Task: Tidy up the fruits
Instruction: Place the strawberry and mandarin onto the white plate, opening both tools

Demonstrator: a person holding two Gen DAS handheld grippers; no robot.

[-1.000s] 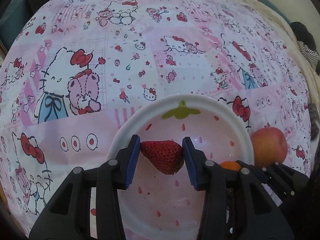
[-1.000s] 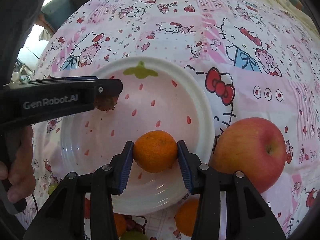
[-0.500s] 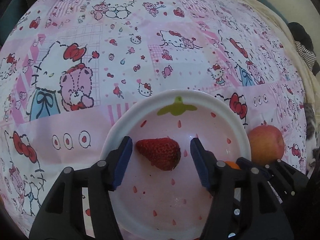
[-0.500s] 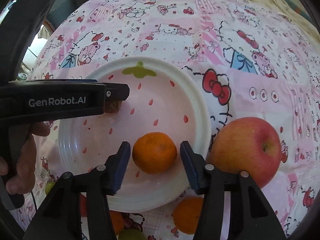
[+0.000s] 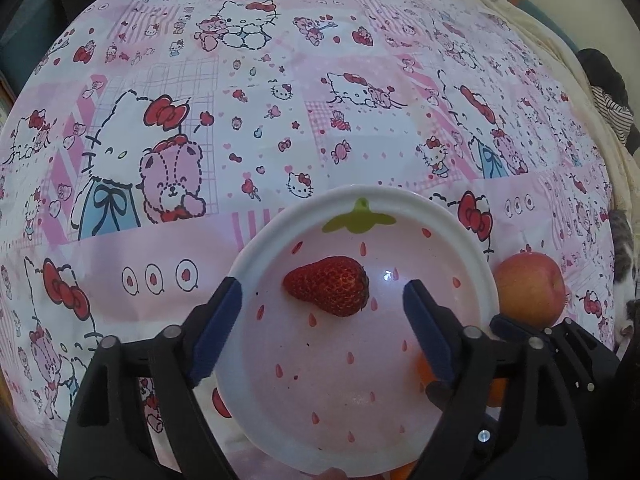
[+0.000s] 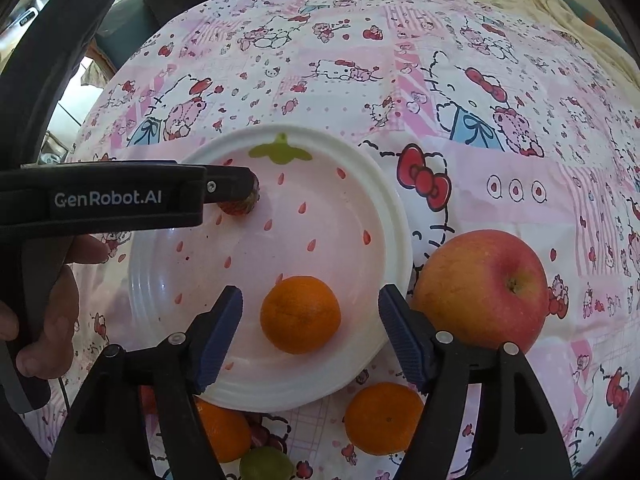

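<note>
Fruit is gathering on the plate (image 6: 394,216), and the job is looking partly done. A strawberry (image 5: 328,290) is lying on the plate toward ten o'clock in the right wrist view, and a mandarin (image 6: 300,314) is sitting near six o'clock. The left gripper (image 5: 322,330) is standing wide open, its jaws well apart on either side of the strawberry and touching nothing. The right gripper (image 6: 310,334) is likewise gaping, its jaws flanking the mandarin without contact, so both fruits are resting free on the plate.

Several pieces are still waiting on the patterned cloth (image 6: 360,60). An apple (image 6: 482,290) is sitting just beside the rim at four o'clock. A second mandarin (image 6: 382,418) is lying below the plate at five o'clock, a third (image 6: 226,430) at seven o'clock, and a green grape (image 6: 266,464) is showing near the bottom edge, with something dark red beside it that is too hidden to name. Judging by this, roughly a third is done; the apple, being nearest the right gripper, is looking like the likeliest next pick.
</note>
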